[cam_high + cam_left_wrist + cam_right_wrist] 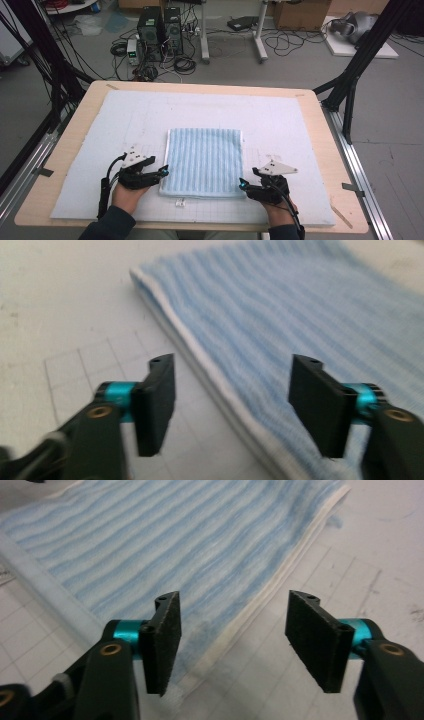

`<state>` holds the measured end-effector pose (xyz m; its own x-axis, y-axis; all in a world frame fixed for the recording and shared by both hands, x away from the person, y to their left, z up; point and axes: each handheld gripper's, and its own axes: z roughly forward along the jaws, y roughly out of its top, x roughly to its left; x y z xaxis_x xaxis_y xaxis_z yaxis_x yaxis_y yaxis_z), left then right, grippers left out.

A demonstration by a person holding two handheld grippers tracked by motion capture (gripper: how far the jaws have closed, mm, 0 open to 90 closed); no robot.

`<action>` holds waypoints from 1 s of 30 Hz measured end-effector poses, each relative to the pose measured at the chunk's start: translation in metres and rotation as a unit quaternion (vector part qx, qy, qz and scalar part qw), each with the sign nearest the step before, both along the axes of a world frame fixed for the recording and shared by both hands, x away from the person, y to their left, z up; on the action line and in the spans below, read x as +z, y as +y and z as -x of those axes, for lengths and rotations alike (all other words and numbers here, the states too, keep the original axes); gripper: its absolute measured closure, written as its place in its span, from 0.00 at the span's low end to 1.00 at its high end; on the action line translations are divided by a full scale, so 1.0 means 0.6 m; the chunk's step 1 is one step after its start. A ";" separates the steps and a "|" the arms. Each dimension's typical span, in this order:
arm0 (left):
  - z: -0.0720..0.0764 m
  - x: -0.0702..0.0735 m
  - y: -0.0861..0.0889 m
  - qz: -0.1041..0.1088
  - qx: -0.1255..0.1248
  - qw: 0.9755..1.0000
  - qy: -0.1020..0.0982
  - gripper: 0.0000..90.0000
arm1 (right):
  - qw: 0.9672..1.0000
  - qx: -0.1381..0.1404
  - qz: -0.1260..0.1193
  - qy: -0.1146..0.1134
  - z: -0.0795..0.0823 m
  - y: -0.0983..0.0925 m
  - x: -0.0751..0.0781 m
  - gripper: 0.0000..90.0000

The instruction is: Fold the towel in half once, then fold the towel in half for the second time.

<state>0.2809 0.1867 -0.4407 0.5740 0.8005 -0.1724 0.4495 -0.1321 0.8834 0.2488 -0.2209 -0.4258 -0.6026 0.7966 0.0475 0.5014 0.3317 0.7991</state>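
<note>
A: Entry, left gripper [162, 172]. Jaws stood wide apart, released, nothing clamped. In the left gripper view [232, 405] the white-hemmed edge of the folded towel [280, 335] ran up between the two pads, neither one pressing on it.

B: And the right gripper [243, 183]?

A: Same condition. Jaws spread, grasping nothing. In the right gripper view [232, 642] the towel's [150, 545] hemmed edge lay under the gap, apart from both pads.

B: Towel position?

A: Blue-and-white striped towel [204, 161], folded to a rectangle, lay flat at the middle of the pale grid mat [300, 130] on the desk [320, 125], toward the near edge. Left gripper sat just beside its near-left corner, right gripper just beside its near-right corner. A small white tag [179, 202] lay on the mat just in front of the towel.

B: Containers?

A: None recorded on the desk.
</note>
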 end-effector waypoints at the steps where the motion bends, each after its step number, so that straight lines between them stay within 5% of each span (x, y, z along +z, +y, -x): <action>1: -0.002 0.002 0.003 0.013 -0.002 1.000 -0.001 0.25 | 1.000 -0.005 0.003 -0.006 -0.003 -0.002 0.004 0.33; 2: -0.004 0.005 0.007 0.031 -0.006 1.000 -0.001 0.21 | 1.000 -0.007 0.003 -0.009 -0.005 -0.003 0.008 0.30; 8: -0.017 0.025 0.021 0.053 -0.019 0.998 -0.007 0.20 | 0.999 -0.013 0.011 -0.030 -0.030 -0.014 0.032 0.13; 23: -0.025 0.047 0.022 0.059 -0.049 0.997 -0.017 0.20 | 1.000 0.000 -0.009 -0.030 -0.044 -0.020 0.048 0.12; 30: -0.059 0.067 0.017 0.053 -0.055 0.997 -0.018 0.20 | 1.000 0.002 -0.012 -0.023 -0.071 -0.019 0.054 0.12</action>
<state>0.3164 0.1969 -0.4006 0.6650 0.7105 -0.2303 0.4054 -0.0844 0.9102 0.2916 -0.2323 -0.3933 -0.6070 0.7937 0.0389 0.4637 0.3141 0.8284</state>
